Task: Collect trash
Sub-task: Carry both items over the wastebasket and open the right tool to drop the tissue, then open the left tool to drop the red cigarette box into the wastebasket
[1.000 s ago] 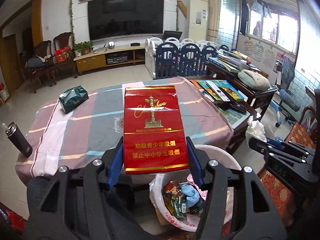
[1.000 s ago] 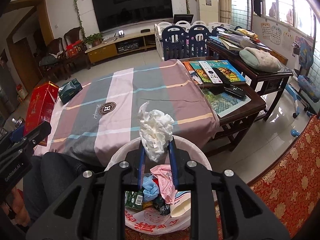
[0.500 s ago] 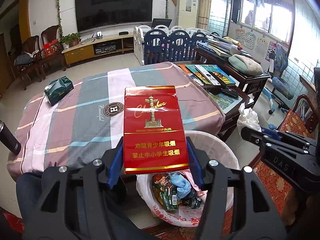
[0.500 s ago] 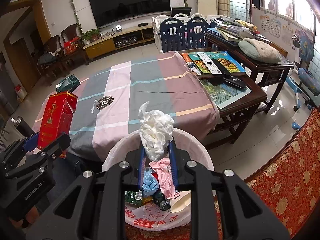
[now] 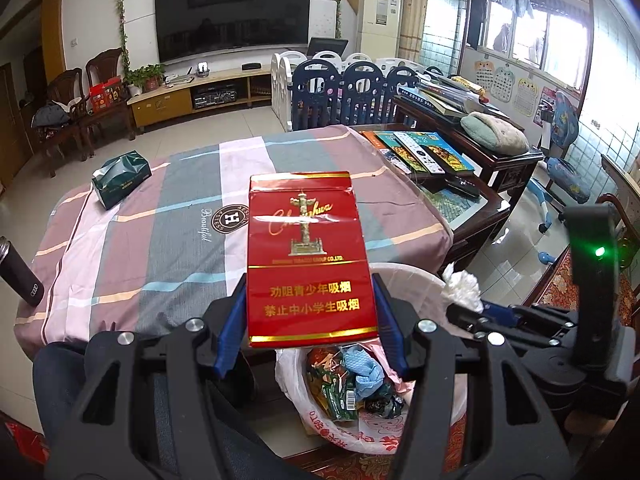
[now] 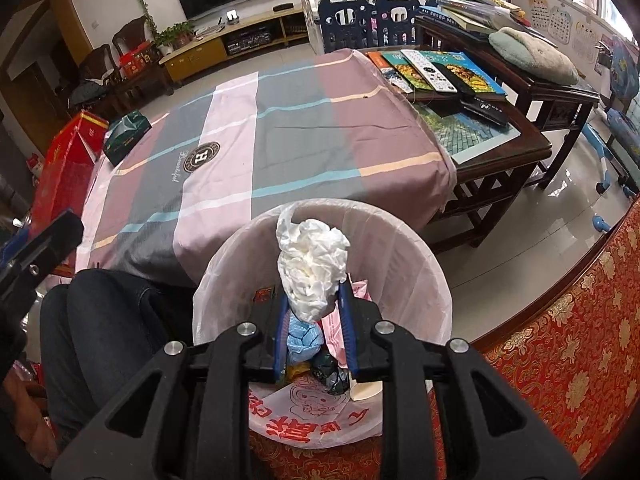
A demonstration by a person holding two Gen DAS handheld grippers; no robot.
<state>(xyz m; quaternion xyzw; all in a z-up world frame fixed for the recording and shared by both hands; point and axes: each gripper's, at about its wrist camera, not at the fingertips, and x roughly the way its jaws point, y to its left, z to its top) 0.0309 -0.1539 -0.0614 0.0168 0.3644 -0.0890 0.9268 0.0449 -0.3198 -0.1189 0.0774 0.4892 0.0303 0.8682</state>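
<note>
My left gripper [image 5: 309, 300] is shut on a red cigarette carton [image 5: 312, 256], which stands upright between the blue pads above the table's near edge. The carton [image 6: 68, 168] also shows at the left of the right wrist view. Below and to the right sits a bin [image 5: 412, 276] lined with a white bag and holding wrappers. My right gripper [image 6: 313, 300] hangs over the mouth of the bin [image 6: 400, 248] with a crumpled white tissue [image 6: 310, 268] between its pads. Its jaws are opening, though the pads still touch the tissue. In the left wrist view the tissue [image 5: 462, 290] sticks up at the bin's right rim.
The table [image 5: 168, 240] wears a striped cloth with a green tissue pack [image 5: 120, 180] at far left. A black bottle [image 5: 18, 276] stands off its left edge. Books and remotes [image 5: 424, 152] lie on the dark side table. A person's knee [image 6: 100, 320] is left of the bin.
My right gripper has sunk toward the bin with the tissue and tipped further down, its pads standing slightly wider. The left gripper keeps the carton and has hardly moved.
</note>
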